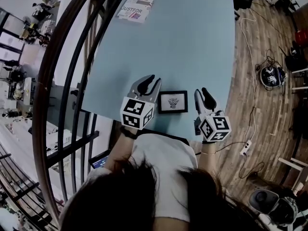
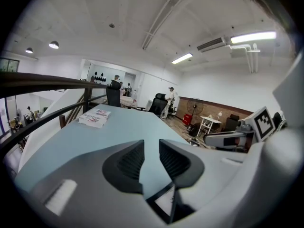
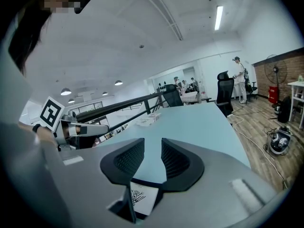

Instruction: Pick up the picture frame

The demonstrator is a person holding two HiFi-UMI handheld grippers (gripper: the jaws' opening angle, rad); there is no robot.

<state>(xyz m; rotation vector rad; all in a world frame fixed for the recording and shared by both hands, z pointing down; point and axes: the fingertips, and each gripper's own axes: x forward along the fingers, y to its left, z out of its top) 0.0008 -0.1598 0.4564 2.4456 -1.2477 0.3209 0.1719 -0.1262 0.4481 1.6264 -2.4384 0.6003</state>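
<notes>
A small black picture frame (image 1: 173,102) with a white print lies flat near the front edge of the pale blue table (image 1: 183,42). My left gripper (image 1: 150,83) hovers just left of it, jaws apart with nothing between them. My right gripper (image 1: 204,94) hovers just right of it, likewise open and empty. In the left gripper view the frame's corner (image 2: 164,201) shows below the left gripper (image 2: 151,148). The right gripper view has the frame's print (image 3: 142,198) under the right gripper (image 3: 153,146).
A flat printed box (image 1: 137,6) lies at the table's far left corner. A dark curved railing (image 1: 62,81) runs along the table's left side. To the right is wooden floor with cables and a helmet (image 1: 269,76). Office chairs and people stand far off.
</notes>
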